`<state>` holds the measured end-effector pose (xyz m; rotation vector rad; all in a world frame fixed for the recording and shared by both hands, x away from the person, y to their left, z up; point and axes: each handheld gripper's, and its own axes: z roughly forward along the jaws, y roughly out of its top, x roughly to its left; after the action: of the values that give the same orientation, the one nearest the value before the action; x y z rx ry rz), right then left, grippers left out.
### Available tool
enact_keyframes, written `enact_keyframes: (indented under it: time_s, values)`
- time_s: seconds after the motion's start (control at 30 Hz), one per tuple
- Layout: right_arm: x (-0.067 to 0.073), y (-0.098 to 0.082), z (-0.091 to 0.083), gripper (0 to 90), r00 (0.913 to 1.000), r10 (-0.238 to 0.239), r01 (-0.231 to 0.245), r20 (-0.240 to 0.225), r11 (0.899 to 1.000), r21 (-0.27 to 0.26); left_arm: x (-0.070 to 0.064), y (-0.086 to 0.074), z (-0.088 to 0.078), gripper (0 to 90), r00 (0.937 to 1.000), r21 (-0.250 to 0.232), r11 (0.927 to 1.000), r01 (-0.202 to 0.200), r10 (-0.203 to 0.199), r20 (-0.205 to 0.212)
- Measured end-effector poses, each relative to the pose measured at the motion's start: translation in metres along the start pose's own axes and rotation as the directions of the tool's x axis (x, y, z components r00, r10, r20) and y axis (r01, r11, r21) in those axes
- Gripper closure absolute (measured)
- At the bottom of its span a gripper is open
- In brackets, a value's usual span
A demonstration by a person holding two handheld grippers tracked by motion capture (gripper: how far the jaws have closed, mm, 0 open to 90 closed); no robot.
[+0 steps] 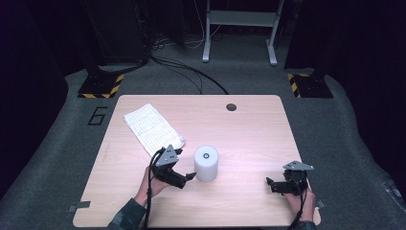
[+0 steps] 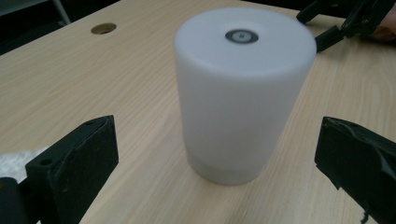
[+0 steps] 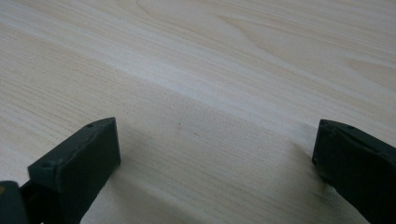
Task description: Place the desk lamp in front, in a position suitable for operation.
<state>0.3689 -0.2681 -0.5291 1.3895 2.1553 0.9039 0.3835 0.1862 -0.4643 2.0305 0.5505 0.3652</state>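
A white cylinder (image 1: 206, 164) with a small dark ring on its top stands upright near the middle of the wooden table (image 1: 249, 134). My left gripper (image 1: 186, 177) lies just left of it and points at it. In the left gripper view the cylinder (image 2: 243, 93) stands just ahead of the left gripper (image 2: 217, 140), whose wide-apart jaws touch nothing. My right gripper (image 1: 272, 184) rests near the table's front right. Its jaws (image 3: 215, 140) stand open over bare wood. It also appears far off as the right gripper (image 2: 336, 23).
A white folded cloth (image 1: 153, 128) lies at the back left of the table, and its corner (image 2: 14, 163) lies by my left jaw. A round cable hole (image 1: 231, 107) sits near the far edge. Beyond the table are grey carpet, cables and stand bases.
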Motion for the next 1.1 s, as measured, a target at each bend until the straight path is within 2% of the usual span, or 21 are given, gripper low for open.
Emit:
enact_keyframes:
  time_s: [0.17,0.23,0.3,0.37,0.4,0.43,0.5,0.53,0.57,0.6,0.63,0.67,0.7,0.73,0.77,0.8,0.83,0.9,1.0,1.07,1.1]
  values:
    - [-0.001,0.000,0.000,0.5,0.9999,-0.016,0.016,-0.001,1.000,-0.003,0.008,-0.028,-0.016,0.0,0.9980,0.051,0.9980,0.038,-0.036,-0.053]
    - [0.000,0.000,0.000,0.5,0.9999,-0.013,0.013,-0.002,1.000,-0.003,0.009,-0.032,-0.018,0.0,0.9974,0.057,0.9974,0.045,-0.041,-0.060]
    - [0.000,0.000,0.000,0.5,0.9999,-0.015,0.015,-0.003,1.000,-0.005,0.014,-0.049,-0.027,0.0,0.9929,0.093,0.9932,0.070,-0.061,-0.102]
    - [0.000,0.000,0.000,0.5,0.9999,-0.014,0.014,-0.002,1.000,-0.006,0.016,-0.054,-0.030,0.0,0.9910,0.098,0.9918,0.083,-0.071,-0.114]
    - [0.000,0.000,0.000,0.5,0.9999,-0.014,0.014,-0.003,1.000,-0.005,0.020,-0.065,-0.036,0.0,0.9847,0.116,0.9867,0.113,-0.096,-0.145]
    - [0.000,0.000,0.000,0.5,0.9999,-0.011,0.011,-0.002,1.000,-0.006,0.022,-0.069,-0.039,0.0,0.9826,0.122,0.9856,0.117,-0.097,-0.158]
    - [0.000,0.000,0.000,0.5,0.9999,-0.013,0.013,-0.002,1.000,-0.006,0.026,-0.079,-0.046,0.0,0.9730,0.133,0.9797,0.150,-0.122,-0.196]
    - [0.000,0.000,0.000,0.5,0.9999,-0.013,0.013,-0.002,1.000,-0.005,0.028,-0.083,-0.049,0.0,0.9700,0.141,0.9781,0.153,-0.121,-0.211]
    - [0.000,0.000,0.000,0.5,0.9999,-0.013,0.013,-0.002,1.000,-0.005,0.028,-0.083,-0.049,0.0,0.9700,0.141,0.9781,0.153,-0.121,-0.211]
    - [0.001,0.000,0.000,0.5,1.0000,-0.007,0.007,0.000,1.000,-0.006,0.030,-0.090,-0.054,0.0,0.9591,0.131,0.9734,0.188,-0.154,-0.238]
    - [0.001,0.000,0.000,0.0,1.0000,-0.010,0.010,0.001,1.000,-0.005,0.032,-0.093,-0.056,0.0,0.9535,0.135,0.9706,0.200,-0.161,-0.255]
    - [0.002,0.000,0.000,0.0,0.9999,-0.010,0.010,0.004,1.000,-0.002,0.032,-0.093,-0.056,0.0,0.9535,0.135,0.9706,0.200,-0.161,-0.255]
    - [0.002,0.000,-0.001,0.0,0.9997,-0.022,0.022,0.007,1.000,-0.004,0.035,-0.098,-0.059,0.0,0.9465,0.151,0.9652,0.213,-0.166,-0.277]
    - [0.002,0.000,-0.001,0.0,0.9997,-0.022,0.022,0.007,1.000,-0.004,0.035,-0.098,-0.059,0.0,0.9465,0.151,0.9652,0.213,-0.166,-0.277]
    - [0.002,0.000,0.000,0.0,0.9996,-0.027,0.027,0.008,1.000,-0.005,0.036,-0.101,-0.059,0.0,0.9404,0.150,0.9629,0.224,-0.174,-0.293]
    - [0.003,0.001,-0.001,0.0,0.9996,-0.023,0.023,0.014,1.000,-0.004,0.038,-0.105,-0.060,0.0,0.9384,0.170,0.9578,0.232,-0.174,-0.299]
    - [0.004,0.001,-0.002,0.0,0.9996,-0.023,0.023,0.016,1.000,0.001,0.038,-0.105,-0.060,0.0,0.9384,0.170,0.9578,0.232,-0.174,-0.299]
    - [0.004,0.002,-0.004,0.0,0.9998,-0.016,0.016,0.011,1.000,-0.021,0.042,-0.110,-0.062,0.0,0.9327,0.185,0.9497,0.253,-0.188,-0.308]
    - [0.005,0.002,-0.006,0.0,0.9999,0.004,-0.005,-0.015,0.999,-0.042,0.043,-0.111,-0.063,0.0,0.9284,0.174,0.9497,0.260,-0.196,-0.316]
    - [0.011,0.003,-0.006,0.0,0.9987,0.014,-0.017,-0.049,0.999,-0.052,0.045,-0.112,-0.062,0.0,0.9310,0.214,0.9406,0.264,-0.190,-0.312]
    - [0.011,0.003,-0.006,0.0,0.9987,0.014,-0.017,-0.049,0.999,-0.052,0.045,-0.112,-0.062,0.0,0.9310,0.214,0.9406,0.264,-0.190,-0.312]
